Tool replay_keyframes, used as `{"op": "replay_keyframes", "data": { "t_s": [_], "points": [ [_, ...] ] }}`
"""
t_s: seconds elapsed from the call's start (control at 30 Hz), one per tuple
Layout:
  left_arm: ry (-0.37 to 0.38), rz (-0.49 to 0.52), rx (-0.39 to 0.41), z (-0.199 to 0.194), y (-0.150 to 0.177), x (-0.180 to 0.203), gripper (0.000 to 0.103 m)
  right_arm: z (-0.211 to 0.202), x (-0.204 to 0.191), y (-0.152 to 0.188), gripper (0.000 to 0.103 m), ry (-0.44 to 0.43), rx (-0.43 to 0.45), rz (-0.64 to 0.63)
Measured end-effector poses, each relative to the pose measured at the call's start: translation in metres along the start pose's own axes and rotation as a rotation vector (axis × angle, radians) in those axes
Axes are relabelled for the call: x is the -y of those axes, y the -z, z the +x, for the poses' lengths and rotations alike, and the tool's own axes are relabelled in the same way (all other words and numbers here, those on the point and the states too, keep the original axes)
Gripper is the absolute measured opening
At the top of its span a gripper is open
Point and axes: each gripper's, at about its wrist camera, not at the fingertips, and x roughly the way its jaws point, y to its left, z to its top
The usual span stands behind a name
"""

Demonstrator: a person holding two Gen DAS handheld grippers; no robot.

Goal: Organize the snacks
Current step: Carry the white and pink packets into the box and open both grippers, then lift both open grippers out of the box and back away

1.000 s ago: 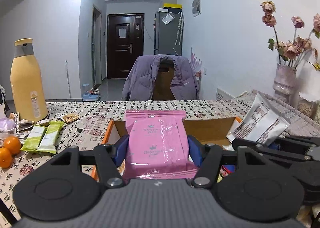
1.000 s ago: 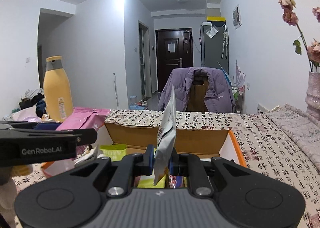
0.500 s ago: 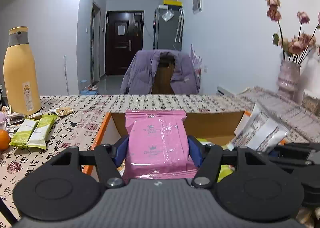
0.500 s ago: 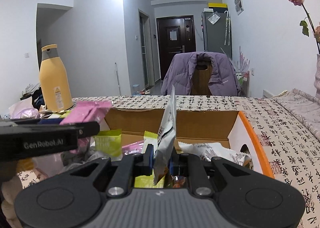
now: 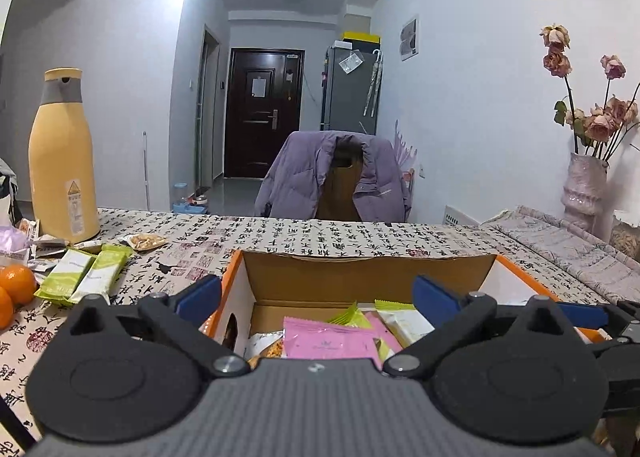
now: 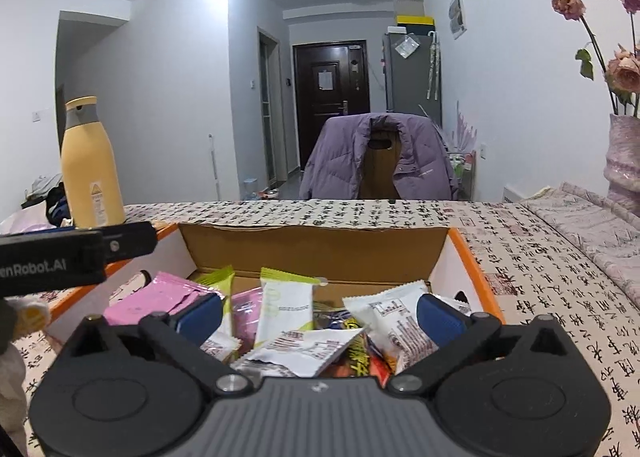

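while both grippers gape, pink packet [image 5: 332, 341] lies flat in box [image 5: 360, 277]

The table [image 5: 320, 235] has a white cloth with black writing and small red stamps all over it. The box [image 6: 472, 269] is brown inside, white on its sides, with an orange edge. In it lie a pink packet [image 5: 330, 343], a white and green packet [image 6: 284, 307], and a white packet with black print [image 6: 390, 317]. Two green and white bars [image 5: 86, 277] lie on the cloth near two orange fruits [image 5: 16, 285]. The tall bottle [image 5: 64, 177] is yellow with a grey band. The coat [image 5: 332, 177] on the chair is purple. The vase [image 5: 584, 189] is pale pink, and so are its flowers [image 5: 600, 121]. Both grippers are black with blue pads [image 6: 438, 315].
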Motion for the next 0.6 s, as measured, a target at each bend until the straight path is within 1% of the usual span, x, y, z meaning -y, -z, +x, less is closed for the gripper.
{"op": "replay_keyframes", "data": {
  "t_s": [0.27,0.43,0.6],
  "points": [
    [0.012,0.003,0.004,-0.001,0.0,0.0,0.103,0.003,0.005,0.0,0.103,0.015,-0.007,0.014],
    [0.019,-0.018,0.024,-0.004,-0.003,0.002,0.103,0.003,0.006,-0.003,0.103,0.029,0.012,0.009],
    [0.012,-0.018,0.053,-0.018,-0.013,0.009,0.103,-0.006,0.006,-0.011,0.103,0.051,0.041,0.003]
  ]
}}
